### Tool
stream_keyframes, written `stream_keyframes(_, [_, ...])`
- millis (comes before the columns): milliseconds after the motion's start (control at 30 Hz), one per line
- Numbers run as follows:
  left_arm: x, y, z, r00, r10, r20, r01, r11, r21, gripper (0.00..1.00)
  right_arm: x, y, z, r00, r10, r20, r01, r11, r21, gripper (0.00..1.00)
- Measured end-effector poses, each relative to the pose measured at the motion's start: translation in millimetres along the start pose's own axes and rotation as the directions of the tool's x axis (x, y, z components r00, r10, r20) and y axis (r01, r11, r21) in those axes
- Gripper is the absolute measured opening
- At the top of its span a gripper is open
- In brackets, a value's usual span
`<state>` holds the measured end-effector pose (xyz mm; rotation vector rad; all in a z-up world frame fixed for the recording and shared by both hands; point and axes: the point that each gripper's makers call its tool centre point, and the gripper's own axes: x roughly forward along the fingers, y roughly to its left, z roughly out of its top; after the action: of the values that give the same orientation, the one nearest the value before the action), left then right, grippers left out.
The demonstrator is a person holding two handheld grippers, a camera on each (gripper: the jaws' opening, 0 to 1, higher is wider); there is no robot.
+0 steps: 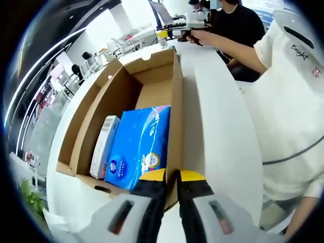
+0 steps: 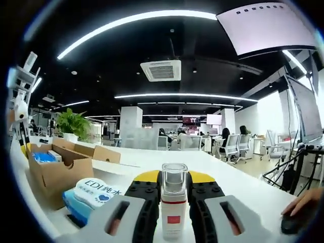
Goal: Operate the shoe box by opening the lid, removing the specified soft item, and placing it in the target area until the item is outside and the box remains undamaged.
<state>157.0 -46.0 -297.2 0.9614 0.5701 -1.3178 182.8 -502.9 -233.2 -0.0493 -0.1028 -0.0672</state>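
An open brown shoe box [image 1: 96, 111] lies on the white table [image 1: 215, 131]. Inside it are a soft blue tissue pack [image 1: 139, 147] and a slim white carton [image 1: 104, 147] beside it. My left gripper [image 1: 171, 178] is shut on the box's near side wall, one jaw on each side of it. My right gripper [image 2: 173, 195] is shut on a small white bottle [image 2: 173, 207] with a clear cap and a red label. In the left gripper view the right gripper [image 1: 172, 31] hovers beyond the box's far end, held by a hand.
In the right gripper view the box [image 2: 55, 172] stands at the left, with a blue wipes pack [image 2: 93, 195] with a white lid in front of it. A hand [image 2: 304, 202] rests on a dark object at the lower right. A potted plant [image 2: 73, 124] and office chairs stand behind.
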Motion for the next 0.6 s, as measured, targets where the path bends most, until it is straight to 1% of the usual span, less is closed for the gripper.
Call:
stream_keyframes(200, [0.1,-0.1,-0.1,1.000,0.000,0.001,0.000,1.000,0.000,0.07,0.7,-1.6,-0.8,1.000,-0.013,-0.015,0.012,0.999,-0.039,0.19])
stream_keyframes(267, [0.1,-0.2,-0.1,1.000,0.000,0.000,0.000,1.000,-0.001,0.07,1.0,-2.5,-2.2,0.999,-0.018,-0.029,0.017,0.999,-0.042,0.20])
stream_keyframes(300, [0.1,-0.3,-0.1,1.000,0.000,0.000,0.000,1.000,0.000,0.07,1.5,-3.2,-4.6,0.999,-0.017,-0.046,0.015,0.999,-0.043,0.21])
stream_keyframes(333, [0.1,-0.3,-0.1,1.000,0.000,0.000,0.000,1.000,0.001,0.07,1.1,-4.5,-8.0,0.997,-0.029,-0.067,0.027,0.999,-0.034,0.25])
stream_keyframes(367, [0.1,-0.3,-0.1,1.000,0.001,0.000,-0.001,1.000,0.001,0.07,1.7,-4.9,-10.1,0.997,-0.025,-0.076,0.023,0.999,-0.026,0.28])
stream_keyframes(400, [0.1,-0.3,-0.1,1.000,0.001,0.000,-0.001,1.000,0.001,0.07,1.8,-3.9,-11.1,0.997,-0.014,-0.079,0.013,1.000,-0.015,0.29])
stream_keyframes(467, [0.1,-0.3,-0.1,1.000,0.002,0.001,-0.002,1.000,0.002,0.07,1.0,-6.0,-11.4,0.997,-0.026,-0.078,0.025,1.000,-0.004,0.30])
stream_keyframes(533, [0.0,-0.3,0.0,1.000,0.003,0.002,-0.003,1.000,0.002,0.07,0.4,-7.7,-11.0,0.996,-0.031,-0.078,0.031,1.000,-0.005,0.35])
stream_keyframes(600, [0.0,-0.3,0.0,1.000,0.002,0.002,-0.002,1.000,0.001,0.07,-0.4,-10.4,-10.2,0.995,-0.038,-0.088,0.040,0.999,0.023,0.41])
